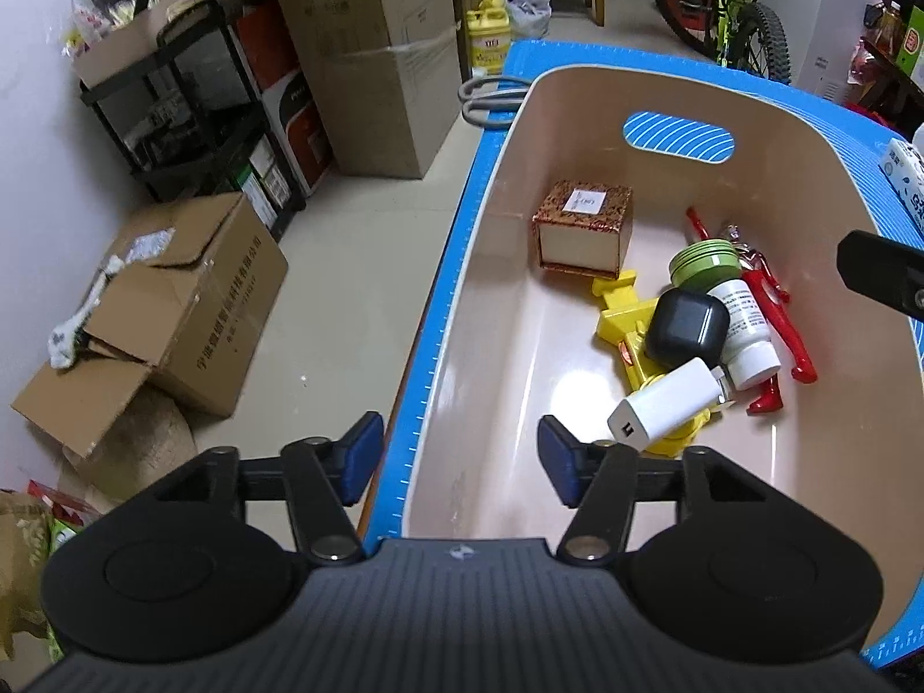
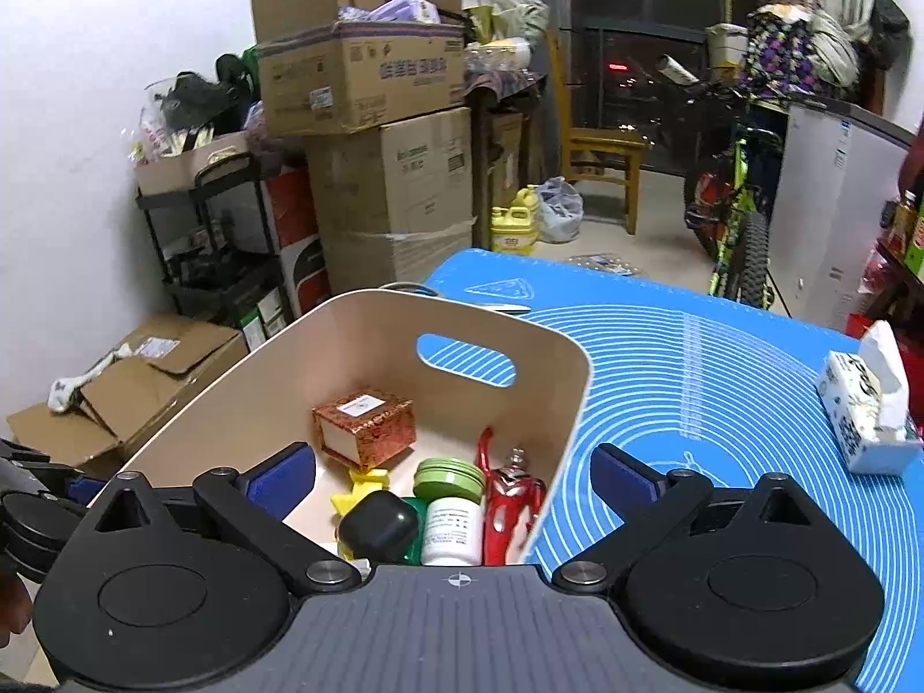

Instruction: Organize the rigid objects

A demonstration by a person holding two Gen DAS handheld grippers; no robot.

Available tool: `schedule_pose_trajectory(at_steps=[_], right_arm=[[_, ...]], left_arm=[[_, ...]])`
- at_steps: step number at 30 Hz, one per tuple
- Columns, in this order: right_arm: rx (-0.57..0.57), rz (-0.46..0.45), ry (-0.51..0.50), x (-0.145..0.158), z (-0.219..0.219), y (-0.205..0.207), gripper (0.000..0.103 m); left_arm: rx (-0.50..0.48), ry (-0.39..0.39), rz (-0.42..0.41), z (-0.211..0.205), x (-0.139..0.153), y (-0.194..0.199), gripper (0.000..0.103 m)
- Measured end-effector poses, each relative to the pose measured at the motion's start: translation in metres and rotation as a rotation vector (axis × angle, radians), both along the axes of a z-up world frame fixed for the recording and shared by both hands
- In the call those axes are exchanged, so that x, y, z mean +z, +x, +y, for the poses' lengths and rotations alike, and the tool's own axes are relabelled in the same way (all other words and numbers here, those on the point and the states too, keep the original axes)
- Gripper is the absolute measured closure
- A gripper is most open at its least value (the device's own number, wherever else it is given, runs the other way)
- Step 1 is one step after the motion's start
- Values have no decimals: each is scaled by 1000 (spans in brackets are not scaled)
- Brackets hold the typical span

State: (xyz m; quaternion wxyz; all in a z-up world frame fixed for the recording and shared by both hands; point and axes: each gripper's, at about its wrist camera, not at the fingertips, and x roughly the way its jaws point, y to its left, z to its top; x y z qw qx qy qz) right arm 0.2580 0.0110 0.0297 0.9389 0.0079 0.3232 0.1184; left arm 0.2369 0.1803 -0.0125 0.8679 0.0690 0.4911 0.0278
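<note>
Both grippers, left gripper (image 1: 459, 450) and right gripper (image 2: 453, 476), are hovering wide open and empty over the beige bin (image 1: 508, 133); white charger (image 1: 664, 407) lying just ahead, sorting seemingly finishing, scissors (image 1: 491, 99) beyond possibly next.

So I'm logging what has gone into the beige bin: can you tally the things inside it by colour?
Red: 2, the red toy figure and patterned box
Yellow: 1, the yellow toy
Green: 1, the green tin
Black: 1, the black case
White: 2, the white bottle and white charger
Total: 7

Left gripper (image 1: 460, 458) fingers apart; right gripper (image 2: 453, 479) fingers wide.
</note>
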Motion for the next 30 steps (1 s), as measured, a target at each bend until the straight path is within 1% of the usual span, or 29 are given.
schedule_pose_trajectory(at_steps=[2,5,9,12,16,20,23,30], right_arm=[[-10,2,6,2,-4,-6,2],[-19,-1,2,4,-10,-15,2],[-28,-17,-13,10,-16,-29,2],[-37,-32,-13,18,-24,-41,2],[-53,-55,-18,29,-35,-56,2],[-68,-66,-18,42,-47,-71,2],[-81,-83,-27,53,-56,-87,2],[-110,-118,-39,81,-82,-125,2]], left_arm=[[-5,14,-16,-4,5,-4,38],[-10,9,-39,-9,13,-10,34],[-19,29,-64,-18,24,-19,33],[-34,31,-78,-27,31,-26,32],[-53,22,-106,-40,44,-35,31],[-44,5,-138,-51,58,-50,30],[-42,-17,-157,-58,69,-61,29],[-74,-28,-196,-80,92,-91,26]])
